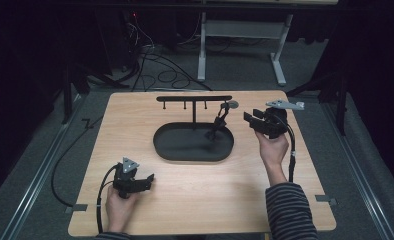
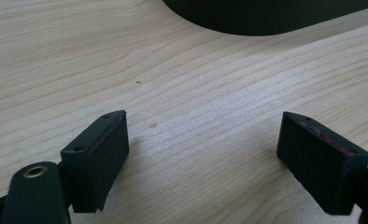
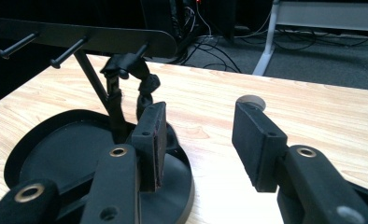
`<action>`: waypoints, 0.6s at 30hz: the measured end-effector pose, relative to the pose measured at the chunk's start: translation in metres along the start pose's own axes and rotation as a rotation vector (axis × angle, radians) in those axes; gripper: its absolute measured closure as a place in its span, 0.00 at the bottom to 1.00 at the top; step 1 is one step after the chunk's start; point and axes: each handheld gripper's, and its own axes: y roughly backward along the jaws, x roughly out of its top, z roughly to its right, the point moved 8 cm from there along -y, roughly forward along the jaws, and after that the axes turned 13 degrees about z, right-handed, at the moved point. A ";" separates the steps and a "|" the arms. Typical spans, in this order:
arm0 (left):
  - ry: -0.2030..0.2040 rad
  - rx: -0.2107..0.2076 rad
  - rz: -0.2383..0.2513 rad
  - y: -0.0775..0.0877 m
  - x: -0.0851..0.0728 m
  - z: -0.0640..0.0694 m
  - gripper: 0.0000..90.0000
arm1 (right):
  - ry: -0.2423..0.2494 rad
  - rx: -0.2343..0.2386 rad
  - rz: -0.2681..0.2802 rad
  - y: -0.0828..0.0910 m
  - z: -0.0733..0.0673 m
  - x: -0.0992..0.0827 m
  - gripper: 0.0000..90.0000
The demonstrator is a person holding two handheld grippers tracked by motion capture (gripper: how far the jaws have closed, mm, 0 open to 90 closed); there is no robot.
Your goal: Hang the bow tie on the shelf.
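Rack stand (image 1: 194,107) rose from rear of oval tray (image 1: 175,149) at table (image 1: 135,120) centre. Strap (image 1: 219,121) hung from rack's rightmost peg into tray's right part. Right gripper (image 1: 255,121) sat just right of strap. Left gripper (image 1: 144,181) lay near table's front left, before tray.

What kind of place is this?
Probably a lab or workshop set up for recording: a wooden table in a dark room, loose cables on the grey floor behind, and a white desk frame further back.
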 end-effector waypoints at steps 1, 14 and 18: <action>0.000 0.000 0.000 0.000 0.000 0.000 0.19 | 0.001 0.000 0.001 0.001 0.001 0.000 0.63; -0.002 0.000 -0.002 0.000 0.000 0.000 0.19 | 0.015 -0.004 0.009 0.017 0.007 -0.008 0.63; -0.002 0.000 -0.001 0.000 0.000 0.000 0.19 | 0.027 -0.011 0.029 0.025 0.009 -0.006 0.65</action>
